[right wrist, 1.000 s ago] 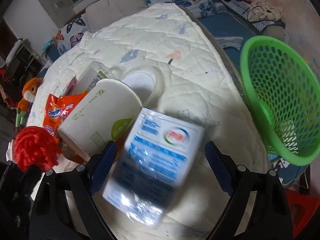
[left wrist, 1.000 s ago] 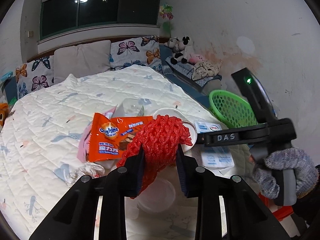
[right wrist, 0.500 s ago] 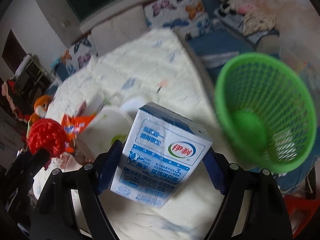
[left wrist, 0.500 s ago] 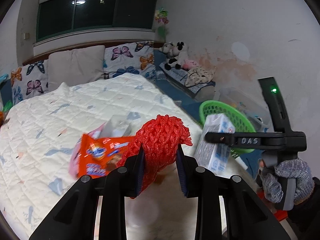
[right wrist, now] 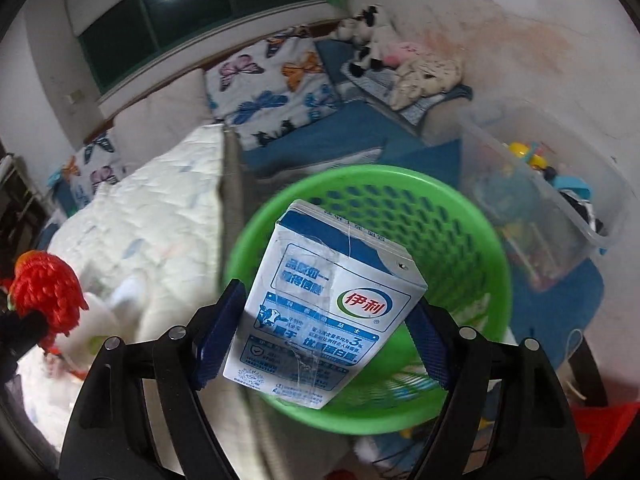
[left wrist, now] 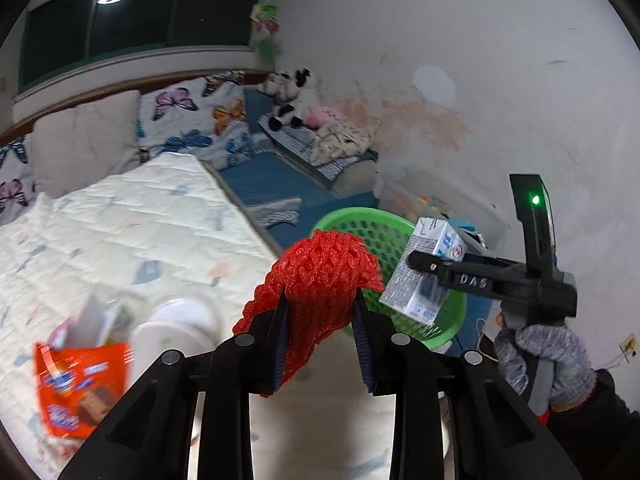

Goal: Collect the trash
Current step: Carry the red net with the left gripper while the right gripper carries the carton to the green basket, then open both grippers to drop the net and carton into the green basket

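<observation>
My left gripper (left wrist: pixel 320 340) is shut on a red foam fruit net (left wrist: pixel 320 272) and holds it in the air near the bed's edge. My right gripper (right wrist: pixel 320 340) is shut on a blue and white milk carton (right wrist: pixel 324 312) and holds it over the green mesh basket (right wrist: pixel 460 216). In the left wrist view the carton (left wrist: pixel 424 268) hangs above the basket (left wrist: pixel 360 220). The red net also shows at the left of the right wrist view (right wrist: pixel 48 288).
An orange snack wrapper (left wrist: pixel 80 384), a white paper cup (left wrist: pixel 176 328) and other scraps lie on the white quilted bed (left wrist: pixel 120 224). A clear plastic storage bin (right wrist: pixel 540 184) stands beside the basket against the wall. Pillows and plush toys (left wrist: pixel 292 96) lie behind.
Both grippers swung right, off the bed toward the basket. The carton was lifted from the quilt and now hangs over the basket. The red net stayed gripped.
</observation>
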